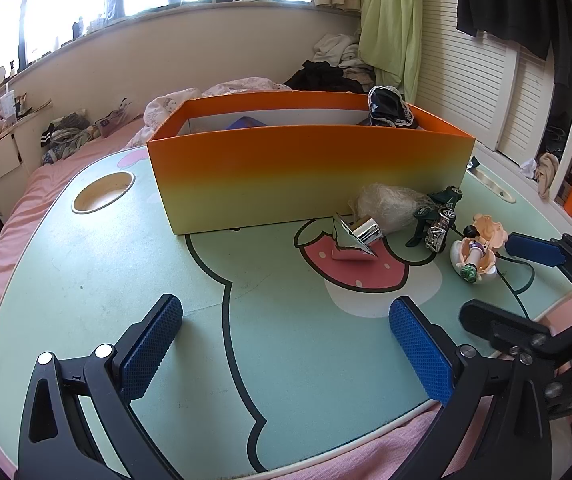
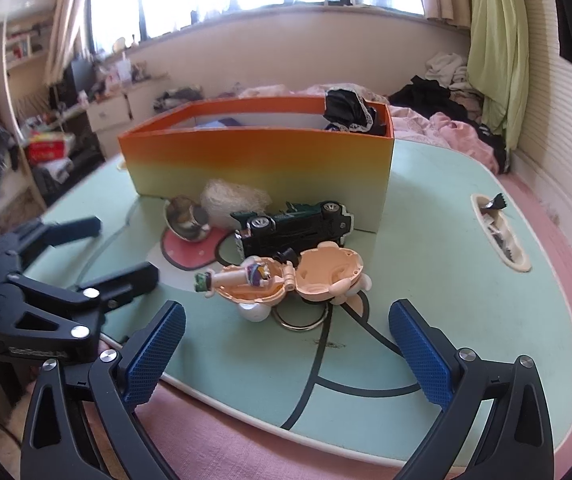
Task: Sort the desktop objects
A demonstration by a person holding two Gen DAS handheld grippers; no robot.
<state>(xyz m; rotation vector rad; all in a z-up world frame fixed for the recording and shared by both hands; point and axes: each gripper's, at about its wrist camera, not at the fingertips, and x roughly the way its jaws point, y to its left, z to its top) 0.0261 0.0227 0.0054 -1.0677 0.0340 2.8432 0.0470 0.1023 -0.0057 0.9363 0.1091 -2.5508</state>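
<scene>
Sorting appears partly done. Orange-to-yellow gradient cardboard box (image 1: 310, 172) stands at the far middle of the mint-green cartoon-printed counter (image 1: 106, 280) and already holds a black lace-trimmed fabric item (image 1: 386, 108) at its right end and a blue-purple object (image 1: 246, 123), only partly visible over the rim.

Four items remain outside, clustered against the box's near right corner: a crumpled translucent white plastic wad (image 2: 234, 198) touching the box wall; a shiny chrome mirror-like piece (image 1: 356, 234) just beside it; a dark green toy car (image 2: 294, 224) lying overturned, wheels showing; and a peach-coloured hinged toy shell (image 2: 286, 278), opened flat, with a small figurine (image 2: 238, 276) lying in it and a metal ring (image 2: 302, 320) beneath.

Left hand-held gripper (image 1: 286, 344) hovers over bare counter, fingers spread wide, holding nothing. Right hand-held gripper (image 2: 288, 348) is likewise spread and empty, nearest the toy shell, which is judged the likely next pick.

Lettering on the car's side is too small to read; no other legible writing.
</scene>
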